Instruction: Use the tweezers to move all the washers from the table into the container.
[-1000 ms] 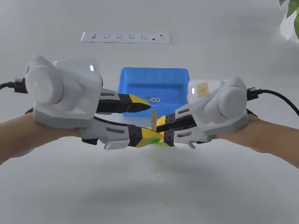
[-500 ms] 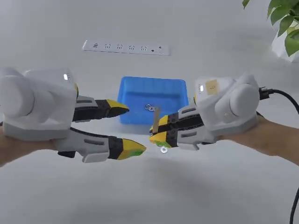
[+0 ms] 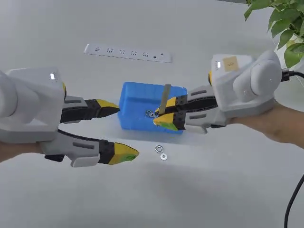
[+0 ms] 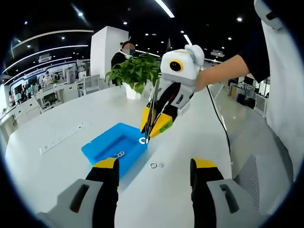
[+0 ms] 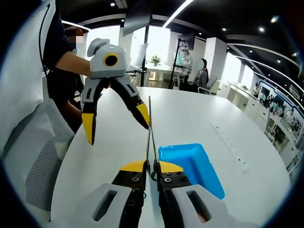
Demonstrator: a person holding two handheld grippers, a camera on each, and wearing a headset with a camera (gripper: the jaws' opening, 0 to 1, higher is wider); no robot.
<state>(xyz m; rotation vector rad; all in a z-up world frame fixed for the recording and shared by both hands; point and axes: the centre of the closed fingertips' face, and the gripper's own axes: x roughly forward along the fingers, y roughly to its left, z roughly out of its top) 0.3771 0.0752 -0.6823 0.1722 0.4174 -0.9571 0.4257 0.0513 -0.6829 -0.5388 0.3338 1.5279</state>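
The right gripper has lifted up over the blue container, squeezed tight on the tweezers pinching a washer (the left gripper is wide open, empty), so next it should drop it, then fetch the two washers just near.

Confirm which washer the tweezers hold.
The washer at the tweezers' tip, raised by the container's edge. Two others lie on the table, the rest inside the container.
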